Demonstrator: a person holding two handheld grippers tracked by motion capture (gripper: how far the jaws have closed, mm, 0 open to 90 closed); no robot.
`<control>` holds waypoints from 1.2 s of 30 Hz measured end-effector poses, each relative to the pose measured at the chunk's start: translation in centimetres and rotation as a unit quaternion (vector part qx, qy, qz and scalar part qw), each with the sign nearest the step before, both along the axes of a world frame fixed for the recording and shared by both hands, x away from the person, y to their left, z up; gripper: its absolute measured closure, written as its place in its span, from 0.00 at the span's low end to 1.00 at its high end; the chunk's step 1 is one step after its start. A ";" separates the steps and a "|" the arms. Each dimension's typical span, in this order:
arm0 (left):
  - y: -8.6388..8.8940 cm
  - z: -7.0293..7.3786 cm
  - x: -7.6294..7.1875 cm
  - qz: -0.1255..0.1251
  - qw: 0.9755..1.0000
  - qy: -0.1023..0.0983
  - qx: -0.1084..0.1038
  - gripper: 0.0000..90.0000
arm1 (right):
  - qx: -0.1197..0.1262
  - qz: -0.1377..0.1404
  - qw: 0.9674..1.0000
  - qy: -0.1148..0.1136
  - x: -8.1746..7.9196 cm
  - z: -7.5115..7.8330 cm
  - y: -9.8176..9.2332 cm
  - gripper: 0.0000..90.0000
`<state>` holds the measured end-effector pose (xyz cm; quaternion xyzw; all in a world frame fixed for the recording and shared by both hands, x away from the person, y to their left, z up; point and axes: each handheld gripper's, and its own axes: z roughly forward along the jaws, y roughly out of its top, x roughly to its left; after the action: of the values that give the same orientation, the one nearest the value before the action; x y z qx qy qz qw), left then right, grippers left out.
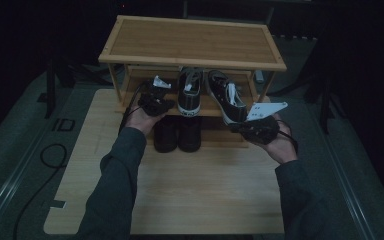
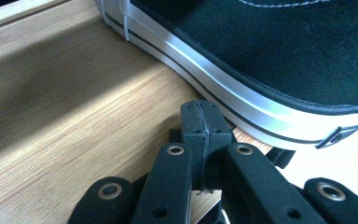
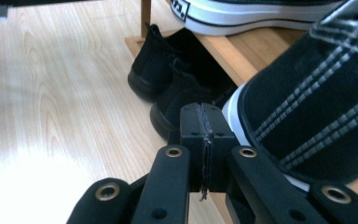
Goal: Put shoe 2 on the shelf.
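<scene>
Black canvas sneakers with white soles (image 1: 228, 97) sit on my wooden shoe rack's (image 1: 192, 42) middle shelf, one straight and one crooked and sticking out, so with my left gripper (image 1: 155, 98) and right gripper (image 1: 258, 125) jaws both shut and empty, I think straightening is left.

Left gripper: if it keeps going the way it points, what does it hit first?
Probably the white rubber sole of the left sneaker on the middle shelf. The left gripper, jaws shut, points at that sole edge just ahead; the exact gap is hard to judge.
</scene>
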<state>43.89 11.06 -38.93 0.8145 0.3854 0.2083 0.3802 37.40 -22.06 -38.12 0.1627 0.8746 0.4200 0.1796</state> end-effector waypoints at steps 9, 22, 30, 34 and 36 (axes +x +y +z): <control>-0.1 0.1 0.0 -0.001 1.000 0.002 0.000 1.00 | -0.003 -0.013 1.000 -0.002 -0.4 0.1 -2.3 0.99; -0.3 0.1 0.1 -0.009 1.000 0.009 -0.010 1.00 | 0.018 -0.009 1.000 0.001 -0.1 -0.1 -2.2 1.00; -0.4 0.0 0.0 -0.006 1.000 0.002 -0.006 1.00 | 0.015 0.005 1.000 -0.007 0.1 0.1 -0.3 1.00; -0.4 0.0 -0.1 -0.006 1.000 0.001 -0.009 1.00 | 0.014 0.002 1.000 -0.005 0.4 -0.1 0.0 1.00; -0.4 -0.1 -0.1 -0.007 1.000 0.001 -0.011 1.00 | 0.007 -0.006 1.000 -0.009 0.5 -0.4 0.0 1.00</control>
<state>43.83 10.65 -39.02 0.8133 0.3818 0.2008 0.3905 37.91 -22.04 -38.55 0.1658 0.8687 0.4268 0.1891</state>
